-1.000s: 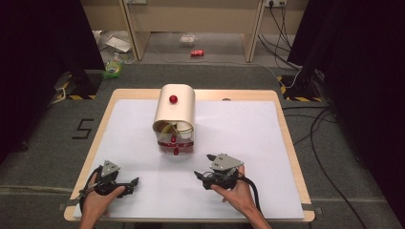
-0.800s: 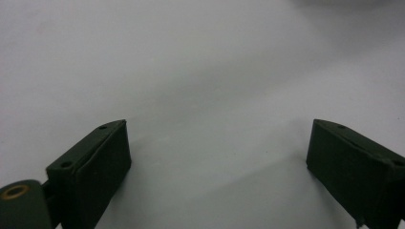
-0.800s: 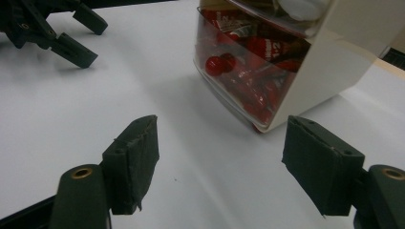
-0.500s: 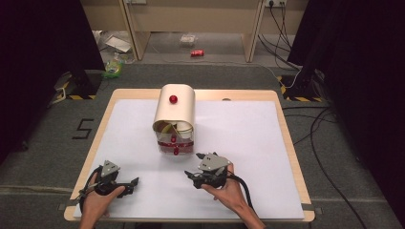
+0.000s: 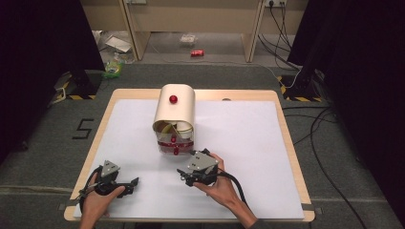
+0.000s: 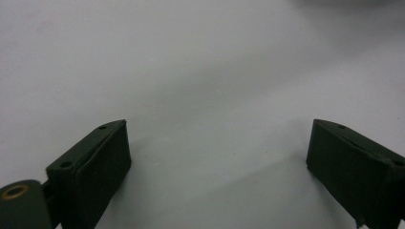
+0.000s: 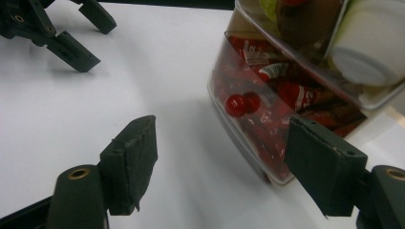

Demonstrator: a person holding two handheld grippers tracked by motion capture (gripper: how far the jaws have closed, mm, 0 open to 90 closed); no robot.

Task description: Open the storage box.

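The right tongs point(image 7: 222, 164) stand wide apart over the white table point(image 7: 95, 105), the right jaw just beside a clear drawer point(image 7: 267, 119) with a red knob point(image 7: 235, 105). The left tongs point(image 7: 67, 33) rest farther off, top left.

Grey carpet floor point(image 5: 43, 157) surrounds the wooden table point(image 5: 292, 143); dark curtains point(image 5: 43, 57) flank a pale cabinet point(image 5: 191, 16).

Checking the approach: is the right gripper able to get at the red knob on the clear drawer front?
Probably yes. The right gripper has its jaws open just before the red knob on the clear drawer, with nothing between them.
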